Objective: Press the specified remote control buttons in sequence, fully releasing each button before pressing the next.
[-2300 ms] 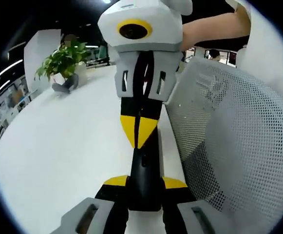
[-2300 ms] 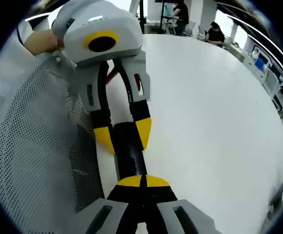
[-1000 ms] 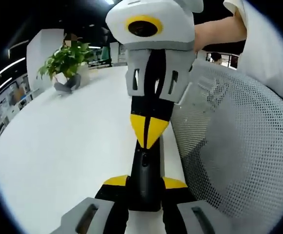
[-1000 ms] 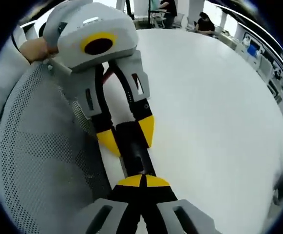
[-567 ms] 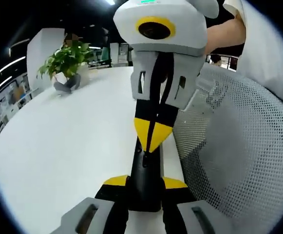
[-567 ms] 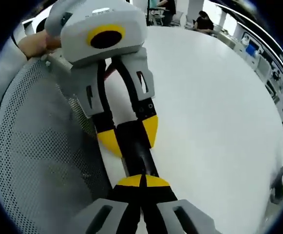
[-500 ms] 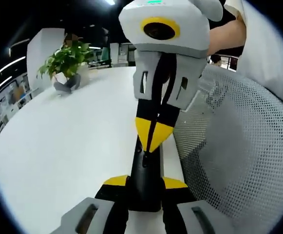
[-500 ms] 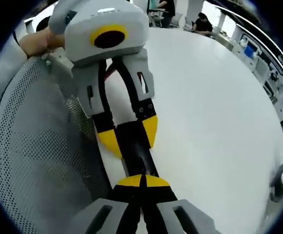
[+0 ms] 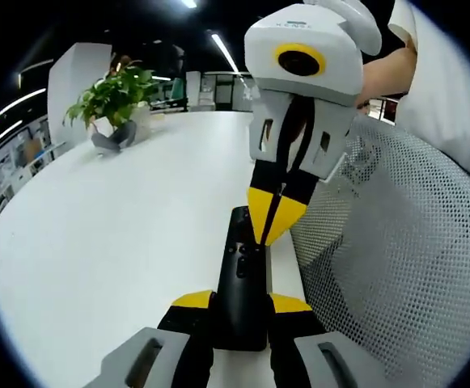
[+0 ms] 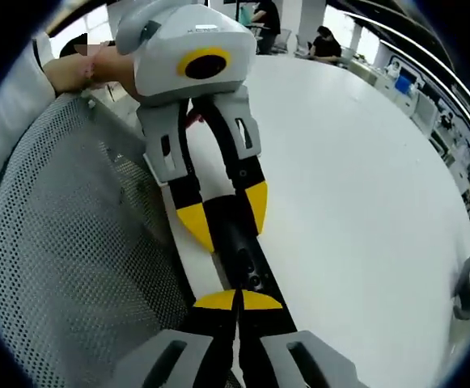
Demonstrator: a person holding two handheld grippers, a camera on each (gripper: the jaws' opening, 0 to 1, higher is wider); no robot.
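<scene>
1. I am pinching the near end of the slim black plastic remote control between the jaws of my left gripper, yellow tips on either side of it. It is lying lengthwise along the near edge of the round white worktop, pointing away from me.

2. I judge it light, rigid and smooth-skinned, liable to skid or pivot under a push, so I am holding it by the long side edges near its end, leaving the buttoned face free.

3. My right gripper is hanging over the remote's far half, its yellow tips pressed together into one point just above or barely touching the edge; I cannot tell which. In the right gripper view those same tips meet over the remote, with my left gripper straddling it beyond.

4. Compared with half a second ago, my right gripper is lifting back and to the side, uncovering more buttons.

5. Beside me is a grey mesh chair back; farther off, a green potted plant.
</scene>
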